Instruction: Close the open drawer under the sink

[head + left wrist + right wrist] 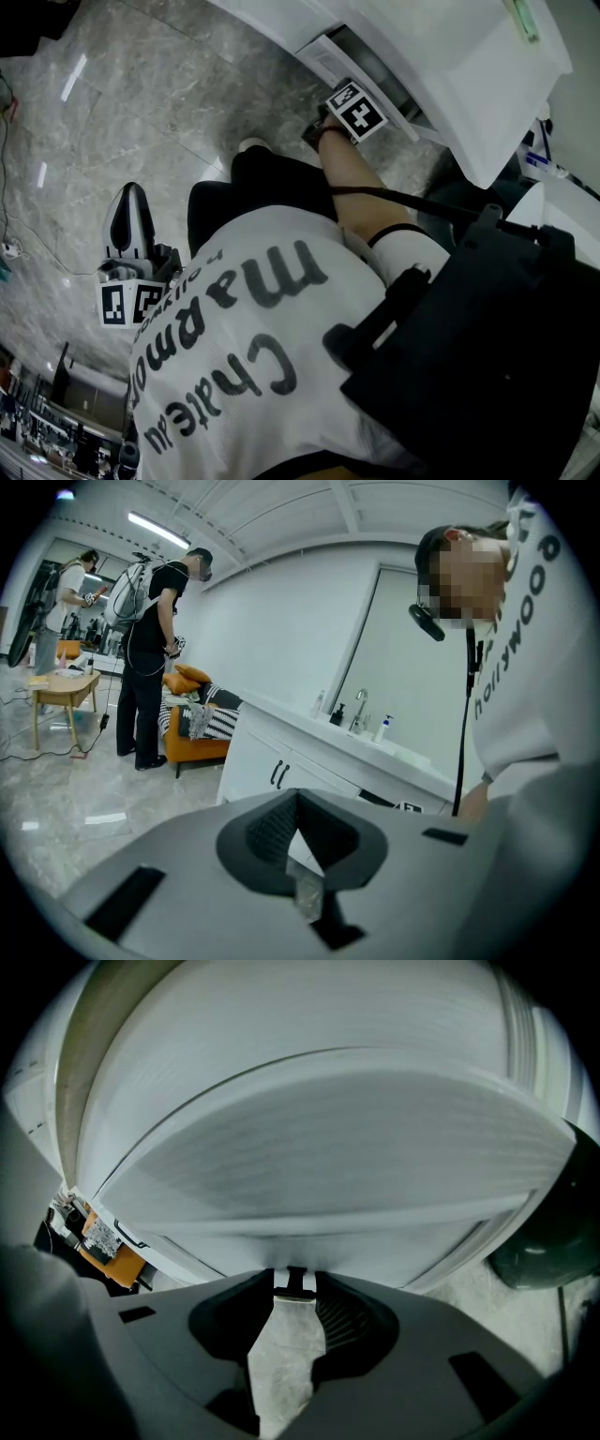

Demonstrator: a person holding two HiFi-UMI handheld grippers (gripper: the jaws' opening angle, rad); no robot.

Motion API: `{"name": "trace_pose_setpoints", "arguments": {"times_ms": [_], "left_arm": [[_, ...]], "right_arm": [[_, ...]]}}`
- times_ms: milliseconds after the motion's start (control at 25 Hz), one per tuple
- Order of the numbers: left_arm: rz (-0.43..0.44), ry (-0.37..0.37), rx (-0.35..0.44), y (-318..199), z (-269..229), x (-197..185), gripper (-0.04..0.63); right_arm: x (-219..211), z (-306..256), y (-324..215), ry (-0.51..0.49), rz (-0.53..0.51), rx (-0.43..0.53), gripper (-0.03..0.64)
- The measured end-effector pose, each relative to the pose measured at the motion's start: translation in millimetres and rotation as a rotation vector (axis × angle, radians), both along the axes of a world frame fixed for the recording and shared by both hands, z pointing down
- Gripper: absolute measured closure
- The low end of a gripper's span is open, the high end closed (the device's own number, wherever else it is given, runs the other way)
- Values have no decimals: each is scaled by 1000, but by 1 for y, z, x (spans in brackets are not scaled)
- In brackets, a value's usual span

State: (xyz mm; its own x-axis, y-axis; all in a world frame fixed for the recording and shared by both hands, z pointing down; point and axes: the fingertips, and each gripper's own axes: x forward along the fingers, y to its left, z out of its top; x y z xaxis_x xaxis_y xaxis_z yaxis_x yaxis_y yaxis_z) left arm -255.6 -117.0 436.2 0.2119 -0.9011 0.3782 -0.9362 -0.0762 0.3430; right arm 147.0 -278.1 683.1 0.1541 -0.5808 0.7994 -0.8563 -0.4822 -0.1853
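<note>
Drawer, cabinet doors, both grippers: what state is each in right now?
Drawer: pulled out, not yet closed.
Cabinet doors: shut.
Left gripper: fingers together, empty, away from the drawer.
Right gripper: at the drawer front, fingers apart with a small fitting between the tips; grip unclear.

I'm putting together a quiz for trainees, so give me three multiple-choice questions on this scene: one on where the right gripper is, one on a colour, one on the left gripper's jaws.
1. The right gripper is at: A the drawer; B the tap; C the table.
2. The sofa is: A blue; B orange; C green.
3. The left gripper has its jaws: A wide apart; B on a bottle; C together, empty.
Answers: 1 A, its jaws face the drawer front; 2 B, it shows orange in the left gripper view; 3 C, the tips meet with nothing between them.
</note>
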Motion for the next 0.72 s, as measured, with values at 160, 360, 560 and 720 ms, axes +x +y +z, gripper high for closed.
{"name": "trace_pose_setpoints", "arguments": {"times_ms": [160,360,560,720], "left_arm": [[0,0,-1,0,3,-3,588],[2,2,-9,-2,7,-3,588],[-1,6,-35,-2,17,-3,588],[14,-6,-35,-9,12,-1,588]], "right_arm": [[2,0,-2,5,-6,5,469],[9,-2,-15,17,-18,38,469],[27,-6,-35,53,-38,56,469],[28,-6,-34,62,-21,49,469]]}}
